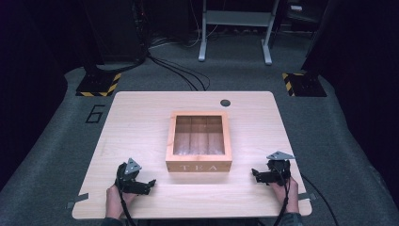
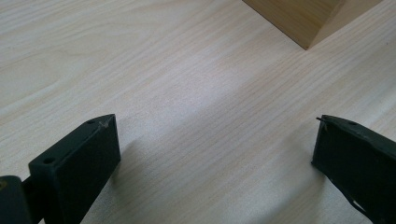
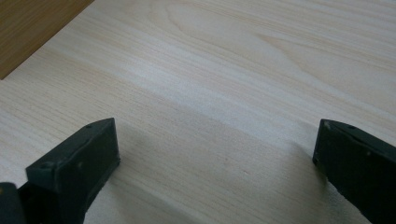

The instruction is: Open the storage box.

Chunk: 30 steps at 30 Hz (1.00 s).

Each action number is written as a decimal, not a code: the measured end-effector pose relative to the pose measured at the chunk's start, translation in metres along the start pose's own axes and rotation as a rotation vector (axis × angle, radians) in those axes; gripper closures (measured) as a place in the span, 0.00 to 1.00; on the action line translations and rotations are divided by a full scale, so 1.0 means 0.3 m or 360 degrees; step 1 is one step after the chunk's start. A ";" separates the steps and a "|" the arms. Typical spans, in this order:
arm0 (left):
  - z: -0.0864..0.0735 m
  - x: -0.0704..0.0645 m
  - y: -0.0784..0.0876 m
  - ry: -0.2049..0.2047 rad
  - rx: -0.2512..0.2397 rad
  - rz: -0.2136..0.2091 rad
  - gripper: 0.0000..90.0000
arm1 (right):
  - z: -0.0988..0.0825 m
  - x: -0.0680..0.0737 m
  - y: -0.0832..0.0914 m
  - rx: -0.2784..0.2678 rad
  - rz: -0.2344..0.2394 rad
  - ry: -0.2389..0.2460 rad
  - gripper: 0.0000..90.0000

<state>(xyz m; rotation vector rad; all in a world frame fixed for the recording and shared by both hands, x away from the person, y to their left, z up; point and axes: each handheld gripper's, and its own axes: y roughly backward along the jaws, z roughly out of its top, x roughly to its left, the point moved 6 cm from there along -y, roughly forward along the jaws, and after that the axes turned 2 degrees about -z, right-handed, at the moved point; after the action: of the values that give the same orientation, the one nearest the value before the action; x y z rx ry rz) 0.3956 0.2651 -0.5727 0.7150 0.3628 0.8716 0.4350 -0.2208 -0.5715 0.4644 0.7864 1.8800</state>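
Looking down from the high view, a wooden tea box [image 1: 198, 141] with a glass-paned lid sits at the middle of the bench [image 1: 141, 117], its "TEA" face turned toward the person. The left tongs [image 1: 149, 183] rest on the bench at about seven o'clock from the box, and the right tongs [image 1: 254, 174] at about four o'clock, each well apart from it and aimed inward. In the left gripper view, the jaws stand wide and released with bare bench [image 2: 196, 93] between them, and a corner of the box [image 2: 299, 21] shows at one o'clock. In the right gripper view, the jaws are likewise spread with nothing held, bench [image 3: 224, 93] wood between them, and an edge of the box [image 3: 32, 28] at eleven o'clock. Judging from this, the likely risks lie in the approach: one pair of tongs arriving before the other could shove the box sideways across the smooth top, and a pinch on the thin lid rim might slip or let the lid drop shut.
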 end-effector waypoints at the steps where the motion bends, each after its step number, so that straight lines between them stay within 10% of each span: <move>1: 0.000 0.000 0.000 0.0001 -0.0001 0.0000 0.01 | 0.000 0.000 -0.001 -0.0003 -0.0002 -0.0002 0.00; 19: 0.001 0.001 0.007 0.0021 -0.0038 -0.0033 0.02 | 0.001 0.000 -0.001 -0.0012 -0.0001 0.0002 0.00; 30: 0.110 -0.059 0.054 -0.0007 -0.0154 -0.0130 0.01 | 0.000 0.000 -0.001 -0.0004 -0.0002 -0.0002 0.00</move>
<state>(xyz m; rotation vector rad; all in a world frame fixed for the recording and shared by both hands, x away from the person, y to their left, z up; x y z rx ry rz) 0.3944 0.2442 -0.5378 0.6086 0.3415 0.8047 0.4352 -0.2206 -0.5715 0.4634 0.7832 1.8793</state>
